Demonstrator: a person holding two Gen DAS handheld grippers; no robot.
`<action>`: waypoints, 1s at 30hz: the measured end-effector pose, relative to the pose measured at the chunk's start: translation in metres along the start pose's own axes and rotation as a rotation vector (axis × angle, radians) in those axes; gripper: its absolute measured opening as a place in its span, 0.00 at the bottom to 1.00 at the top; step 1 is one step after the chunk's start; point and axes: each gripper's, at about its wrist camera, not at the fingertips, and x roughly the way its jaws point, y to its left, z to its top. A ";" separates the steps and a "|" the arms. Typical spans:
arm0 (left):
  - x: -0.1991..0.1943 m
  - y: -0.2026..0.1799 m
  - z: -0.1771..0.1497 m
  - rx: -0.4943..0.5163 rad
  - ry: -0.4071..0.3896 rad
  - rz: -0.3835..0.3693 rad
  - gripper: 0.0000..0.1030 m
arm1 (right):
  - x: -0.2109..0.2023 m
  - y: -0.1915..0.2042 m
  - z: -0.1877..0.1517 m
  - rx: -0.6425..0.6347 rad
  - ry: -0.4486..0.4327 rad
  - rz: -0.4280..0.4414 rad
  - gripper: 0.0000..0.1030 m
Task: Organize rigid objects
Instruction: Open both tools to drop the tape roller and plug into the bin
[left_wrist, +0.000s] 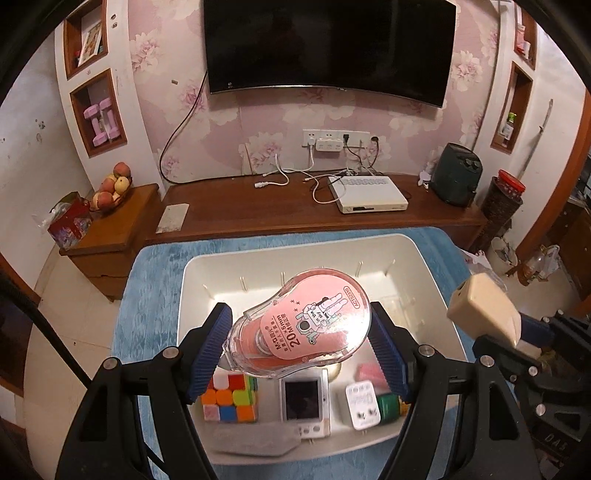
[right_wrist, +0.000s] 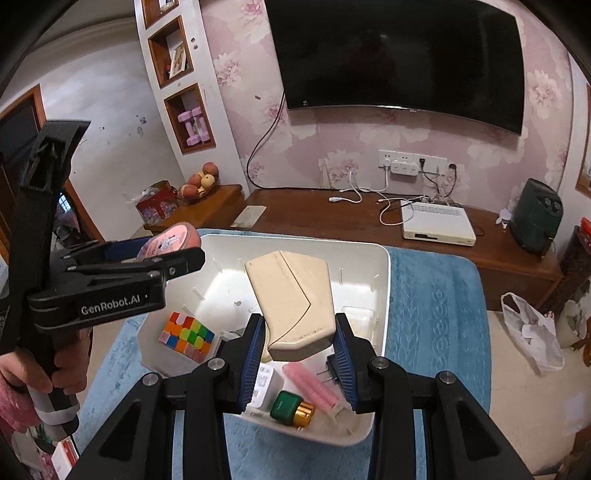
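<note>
**Two items held above the white bin**

A pink correction tape (left_wrist: 301, 325) is clamped in the left tongs (left_wrist: 299, 347) above the white bin (left_wrist: 439, 266). A beige plastic piece (right_wrist: 295, 302) is gripped by the right tongs (right_wrist: 299, 354), also over the bin. Inside the bin, a puzzle cube (left_wrist: 229, 400), a small white device (left_wrist: 303, 404), a charger (left_wrist: 364, 404) and a pink roller (right_wrist: 314, 386) are seen. The bin is set on a blue cloth (right_wrist: 436, 317) covering the bench.

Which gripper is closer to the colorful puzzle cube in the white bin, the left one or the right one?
Left. The left gripper, holding the pink correction tape, hangs right above the puzzle cube. The right gripper, holding the beige block, is over the other end of the white bin.
</note>
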 end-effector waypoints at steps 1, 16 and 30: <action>0.002 -0.001 0.002 -0.006 0.006 0.008 0.74 | 0.002 -0.002 0.000 -0.002 0.003 0.005 0.37; -0.014 -0.002 0.003 -0.163 0.041 0.099 0.81 | 0.009 -0.027 0.004 0.058 -0.018 0.142 0.66; -0.061 0.012 -0.037 -0.239 0.093 0.127 0.84 | -0.010 -0.043 -0.025 0.197 0.052 0.142 0.80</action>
